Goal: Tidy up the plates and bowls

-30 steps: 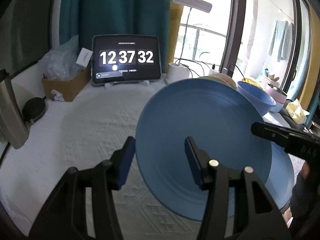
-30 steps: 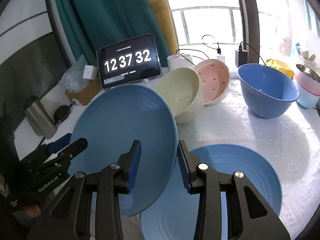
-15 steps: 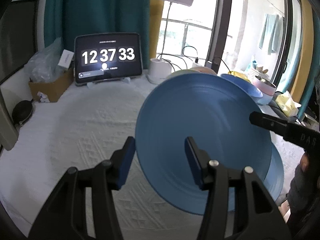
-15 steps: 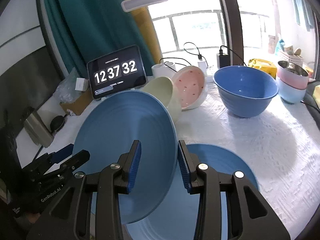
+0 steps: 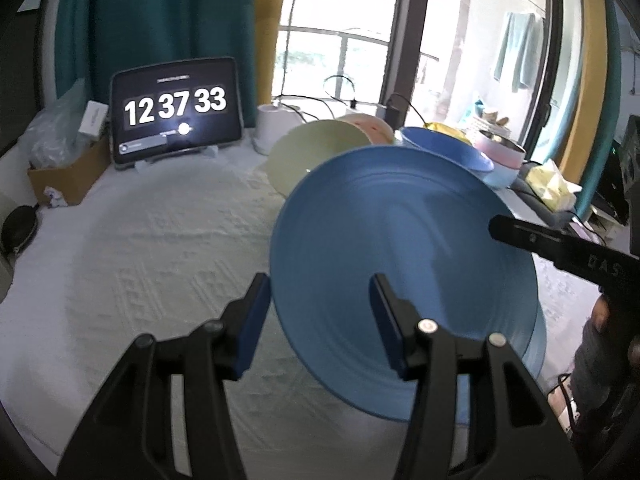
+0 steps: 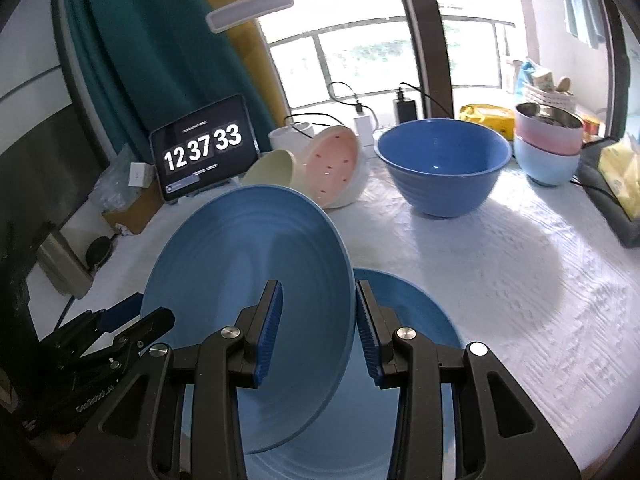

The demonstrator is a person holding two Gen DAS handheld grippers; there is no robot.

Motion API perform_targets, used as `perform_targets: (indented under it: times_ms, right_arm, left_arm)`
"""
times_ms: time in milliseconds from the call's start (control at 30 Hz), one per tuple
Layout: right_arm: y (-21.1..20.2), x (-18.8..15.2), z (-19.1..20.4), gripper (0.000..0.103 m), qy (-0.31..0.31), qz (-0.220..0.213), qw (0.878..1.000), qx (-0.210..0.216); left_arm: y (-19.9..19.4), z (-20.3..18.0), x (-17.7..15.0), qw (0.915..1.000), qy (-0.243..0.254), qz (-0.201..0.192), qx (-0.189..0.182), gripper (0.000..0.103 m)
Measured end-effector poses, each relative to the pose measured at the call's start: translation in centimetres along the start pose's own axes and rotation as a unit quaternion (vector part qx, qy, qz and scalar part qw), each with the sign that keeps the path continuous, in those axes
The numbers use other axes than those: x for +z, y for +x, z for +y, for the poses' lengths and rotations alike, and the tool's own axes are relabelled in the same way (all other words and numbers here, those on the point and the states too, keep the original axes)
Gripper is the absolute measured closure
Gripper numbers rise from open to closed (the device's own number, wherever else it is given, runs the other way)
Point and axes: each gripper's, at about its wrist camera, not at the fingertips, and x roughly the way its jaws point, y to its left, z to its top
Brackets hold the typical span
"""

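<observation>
Held plate: a blue plate (image 6: 248, 280), tilted and lifted clear of the counter (image 6: 500, 280), its rim caught on two opposite sides by the two grippers.
Left gripper (image 5: 320, 316): its blue-padded jaws straddle the near left edge of the blue plate (image 5: 400, 280); the right finger lies over the plate's face and the left one sits at the outer rim, so it is gripping the plate.
Right gripper (image 6: 318, 332): jaws closed on the plate's right rim, one ribbed blue pad on the inner face and one behind the edge.
Second plate: another blue plate (image 6: 416, 320) lies flat on the counter just below and to the right of the held one, partly hidden by it.
Bowls at the back: a pale green bowl (image 6: 272, 168) and a pink perforated bowl (image 6: 334, 168) lean on their sides, touching each other; a large blue bowl (image 6: 442, 164) stands upright to their right.
Stacked bowls: a pink bowl (image 6: 548, 132) nested in a light blue bowl (image 6: 546, 166) at the far right.
Counter cover: white textured cloth.
Clock: a tablet (image 6: 202, 148) stands at the back left, reading 12 37 33.
Other items: a cardboard box (image 5: 66, 168) beside the tablet and a white lamp (image 6: 250, 8) overhead.
</observation>
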Motion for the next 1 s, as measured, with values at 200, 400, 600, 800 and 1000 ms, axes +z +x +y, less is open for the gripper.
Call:
perform_targets:
  times_ms: [200, 400, 600, 800, 1000]
  right_arm:
    - [-0.5, -0.6, -1.2, 0.064, 0.007, 0.001, 1.000, -0.012]
    - [-0.9, -1.2, -2.3, 0.064, 0.017, 0.006, 1.000, -0.019]
    - [-1.3, -1.8, -3.4, 0.064, 0.024, 0.009, 0.999, -0.030]
    - [-1.4, -2.3, -4.6, 0.064, 0.033, 0.012, 0.999, -0.039]
    - [-1.3, -2.8, -5.3, 0.064, 0.039, 0.018, 0.998, -0.043]
  left_arm:
    - [0.6, -1.2, -0.4, 0.9998, 0.012, 0.011, -0.009, 0.051]
    - [0.8, -2.2, -0.8, 0.9994, 0.022, 0.019, -0.017, 0.051]
    - [1.3, -3.5, -1.1, 0.9986, 0.037, 0.028, -0.025, 0.051]
    - [1.7, -4.6, -1.5, 0.9977, 0.050, 0.036, -0.029, 0.051]
    - [2.1, -5.1, -1.7, 0.9969, 0.058, 0.044, -0.029, 0.051]
